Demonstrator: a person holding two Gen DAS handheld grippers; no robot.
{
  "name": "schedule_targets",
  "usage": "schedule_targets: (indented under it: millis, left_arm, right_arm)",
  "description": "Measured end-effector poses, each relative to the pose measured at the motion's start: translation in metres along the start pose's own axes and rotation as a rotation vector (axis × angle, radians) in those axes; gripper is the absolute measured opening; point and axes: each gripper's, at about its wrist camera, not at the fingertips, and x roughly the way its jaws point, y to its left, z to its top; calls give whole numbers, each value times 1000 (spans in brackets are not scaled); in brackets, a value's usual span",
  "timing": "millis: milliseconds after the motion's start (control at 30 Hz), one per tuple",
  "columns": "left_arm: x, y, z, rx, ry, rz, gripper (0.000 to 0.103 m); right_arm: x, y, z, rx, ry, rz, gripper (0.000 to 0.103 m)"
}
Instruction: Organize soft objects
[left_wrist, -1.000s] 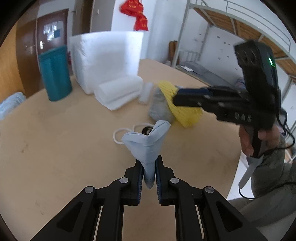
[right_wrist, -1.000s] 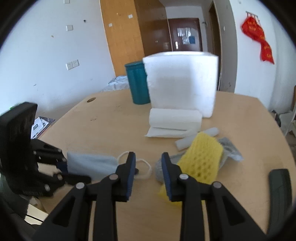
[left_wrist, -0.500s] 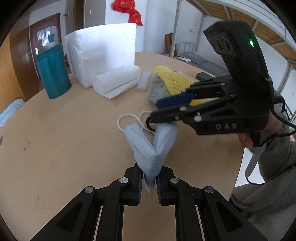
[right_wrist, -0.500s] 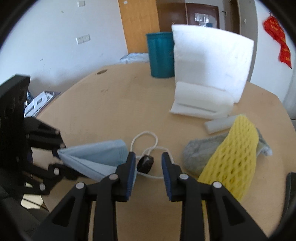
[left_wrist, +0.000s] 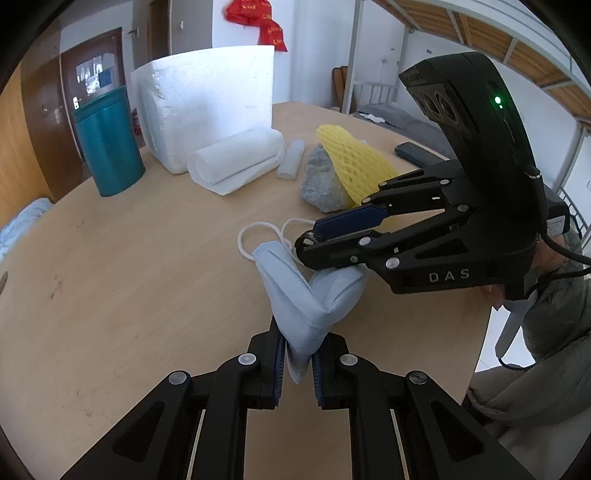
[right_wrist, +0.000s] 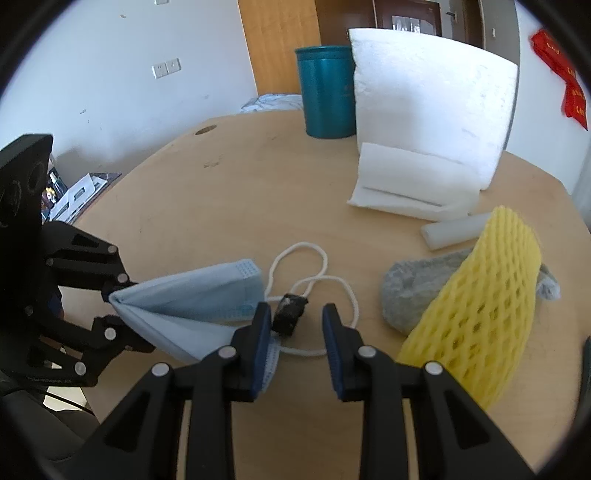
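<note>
Pinching blue face mask (left_wrist: 308, 295) fold, left tongs (left_wrist: 297, 363) clenched near table edge (left_wrist: 480, 347), right tongs (right_wrist: 293, 345) parted, empty, bare tabletop leftward

Right gripper (right_wrist: 295, 325) jaws stood apart over mask's white loops (right_wrist: 314, 273), small black lump (right_wrist: 290, 314) between pads, untouched. Left pad overlapped blue mask (right_wrist: 192, 299) edge. Left gripper (right_wrist: 107, 310) pinched mask's fold at left. Yellow foam net (right_wrist: 487, 295) lay on grey cloth (right_wrist: 413, 291), right. White roll (right_wrist: 410, 184), foam block (right_wrist: 432, 99), teal bin (right_wrist: 325, 96) behind, on table (right_wrist: 184, 206).
</note>
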Motion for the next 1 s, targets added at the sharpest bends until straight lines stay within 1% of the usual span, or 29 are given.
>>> schedule_targets:
  millis: [67,100,167,300,333,367,433,467,533,600,700,800,933,1000]
  left_arm:
    - [-1,-1,-1,5,-3,-7,13]
    - [-1,-1,-1,6,-3,-7,13]
    - [-1,-1,-1,7,-3,-3,13]
    - [-3,-3,0,16,-12,0,13]
    - [-3,-3,-1,15,-12,1,13]
    - [-3,-3,-1,17,-12,2,13]
    - [-3,-4,-1,18,-11,3,13]
    - [-3,-4,-1,17,-12,4,13]
    - [-4,-4,-1,14,-16,4,13]
    - [-4,-3,-1,10,-17,4,13]
    - [-4,-4,-1,10,-13,8,13]
    - [-6,-2,-2,-3,-16,1,13]
    - [-9,1,-2,-15,-24,4,14]
    - [-11,0,-2,-11,-27,3,14]
  right_arm:
    - [-2,-2,0,7,-13,5,29]
    - [-1,-1,-1,4,-5,20,25]
    - [2,1,-1,4,11,28,25]
    - [4,1,-1,18,8,-25,24]
    - [3,2,0,22,12,-16,13]
    - [2,1,0,29,13,-11,13]
    - [1,5,-1,12,19,-46,13]
    - [2,5,-1,15,25,-46,13]
    - [-1,2,-1,41,10,-31,13]
    - [-7,-1,0,60,-16,-24,13]
    - [-21,-15,4,134,-73,5,13]
    - [-30,-29,5,199,-110,35,13]
    - [-41,-41,4,237,-150,23,13]
    - [-44,-41,5,237,-164,-38,13]
